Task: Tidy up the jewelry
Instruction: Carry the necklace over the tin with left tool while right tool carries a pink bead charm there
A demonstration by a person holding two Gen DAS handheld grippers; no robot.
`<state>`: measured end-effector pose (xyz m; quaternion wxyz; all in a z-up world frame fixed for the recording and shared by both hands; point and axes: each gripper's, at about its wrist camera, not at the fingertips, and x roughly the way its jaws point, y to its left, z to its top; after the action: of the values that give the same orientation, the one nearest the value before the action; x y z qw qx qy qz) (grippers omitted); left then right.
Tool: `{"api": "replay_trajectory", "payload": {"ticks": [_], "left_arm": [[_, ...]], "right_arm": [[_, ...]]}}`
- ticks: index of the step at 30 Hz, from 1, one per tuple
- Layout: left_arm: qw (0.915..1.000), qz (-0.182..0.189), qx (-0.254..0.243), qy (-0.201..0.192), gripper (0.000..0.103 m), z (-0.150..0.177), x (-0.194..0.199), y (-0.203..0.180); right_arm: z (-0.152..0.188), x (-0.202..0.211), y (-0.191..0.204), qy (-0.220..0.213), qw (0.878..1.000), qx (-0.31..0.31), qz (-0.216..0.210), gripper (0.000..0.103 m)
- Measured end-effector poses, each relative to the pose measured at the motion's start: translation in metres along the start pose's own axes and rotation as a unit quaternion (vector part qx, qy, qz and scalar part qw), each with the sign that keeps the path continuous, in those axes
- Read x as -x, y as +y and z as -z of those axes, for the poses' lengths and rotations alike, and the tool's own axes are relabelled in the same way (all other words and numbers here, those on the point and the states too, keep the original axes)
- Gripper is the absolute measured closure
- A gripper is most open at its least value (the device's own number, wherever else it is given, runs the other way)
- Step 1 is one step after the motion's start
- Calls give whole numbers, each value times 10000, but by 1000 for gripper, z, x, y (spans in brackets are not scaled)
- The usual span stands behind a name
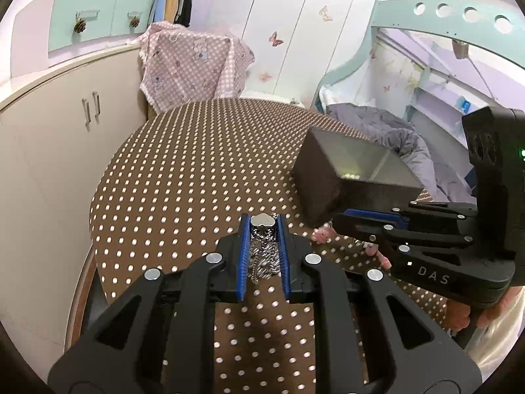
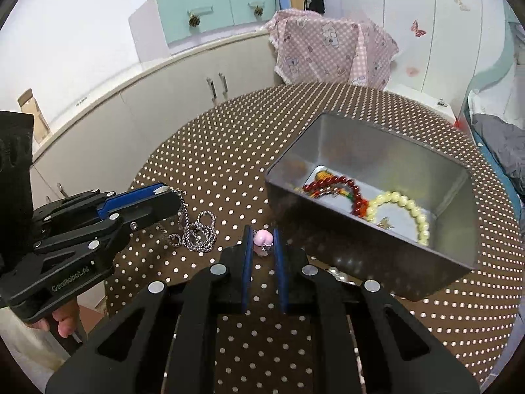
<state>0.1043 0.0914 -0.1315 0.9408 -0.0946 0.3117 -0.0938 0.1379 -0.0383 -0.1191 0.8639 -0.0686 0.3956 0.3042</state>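
The left claw [image 1: 262, 229] is clamped on a silver chain [image 2: 197, 229]. A heart-shaped metal piece [image 1: 262, 221] sits between its blue pads, and the twisted links hang down in loops onto the table [image 1: 183, 170], so it seems that this necklace is being lifted toward the box.

The right claw [image 2: 262, 239] is closed on a small pink charm [image 2: 263, 238], which is smooth, rounded and glossy. In the left wrist view, more pink beads [image 1: 323, 233] lie on the table under that claw, so the charm is probably one end of a bracelet.

The metal box [image 2: 331, 210] stands just beside both claws, at the right. It is rectangular, with dull grey walls and a brushed bottom. Inside it there are already a dark red bead bracelet [image 2: 331, 184] and a pale yellow bead bracelet [image 2: 413, 210], both round and shiny. The tablecloth is brown with white dots.
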Motion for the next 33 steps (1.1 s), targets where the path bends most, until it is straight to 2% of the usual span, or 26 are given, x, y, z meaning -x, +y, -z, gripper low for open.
{"api": "replay_trajectory", "payload": {"ticks": [16,33], "left_arm": [[9945,369,-464,-858,87,-50,32,-38],[9778,643,-931,-1762,87,-108,65,-80]], "right_arm": [[-11,67,-30,-855,9950,-202,482,92],[-38,124,-59,-1688,9796,-119,1087,92]]}}
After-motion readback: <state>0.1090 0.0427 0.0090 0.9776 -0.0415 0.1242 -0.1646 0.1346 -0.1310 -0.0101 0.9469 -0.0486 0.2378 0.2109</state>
